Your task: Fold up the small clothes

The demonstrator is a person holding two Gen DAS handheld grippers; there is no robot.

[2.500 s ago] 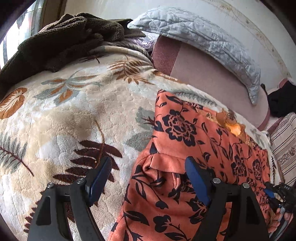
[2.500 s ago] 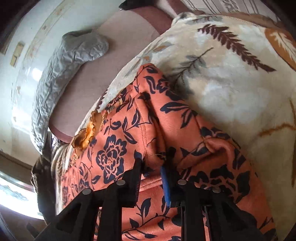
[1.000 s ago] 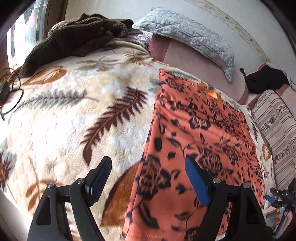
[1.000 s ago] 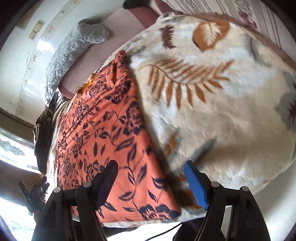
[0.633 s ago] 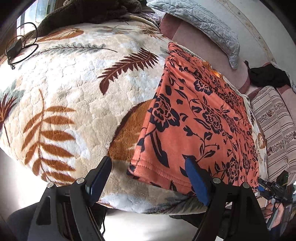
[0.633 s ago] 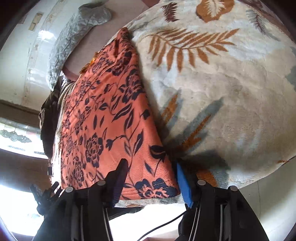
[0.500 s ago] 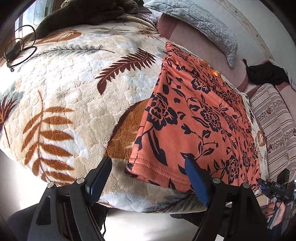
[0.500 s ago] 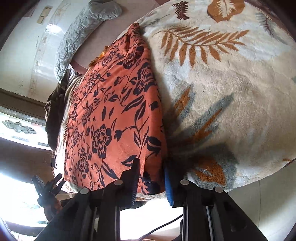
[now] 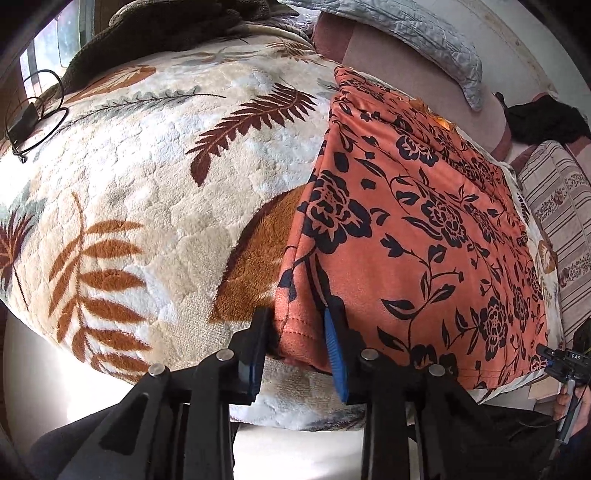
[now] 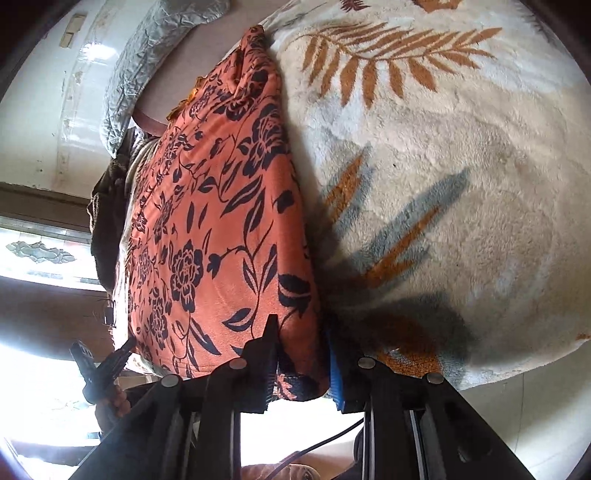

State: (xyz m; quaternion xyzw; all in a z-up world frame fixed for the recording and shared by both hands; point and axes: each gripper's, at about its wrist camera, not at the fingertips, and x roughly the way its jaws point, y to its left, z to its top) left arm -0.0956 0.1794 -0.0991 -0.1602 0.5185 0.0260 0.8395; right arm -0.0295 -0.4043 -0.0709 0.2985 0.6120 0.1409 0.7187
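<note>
A cream fleece blanket (image 9: 155, 192) printed with brown and grey fern leaves covers the bed. On it lies the orange garment with black flowers (image 9: 424, 229), spread flat, its long axis running from the near bed edge away toward the grey quilted pillow (image 9: 417, 33) at the far wall. Its hemmed end points at the cameras and hangs slightly over the blanket's edge. The far end bunches near a yellow-orange trim, and its shape there is hard to make out.

The left gripper (image 9: 297, 338) has its jaws closed on the near left corner of the hem; a fold of cloth fills the gap between the blue pads. The right gripper (image 10: 301, 350) is likewise clamped on the near right corner, which droops below its fingers.

A striped cushion (image 9: 557, 206) is cut off at the right of the left wrist view. A dark brown throw (image 9: 155, 29) lies at the far left, and a black cable (image 9: 33, 114) coils on the blanket's left edge.
</note>
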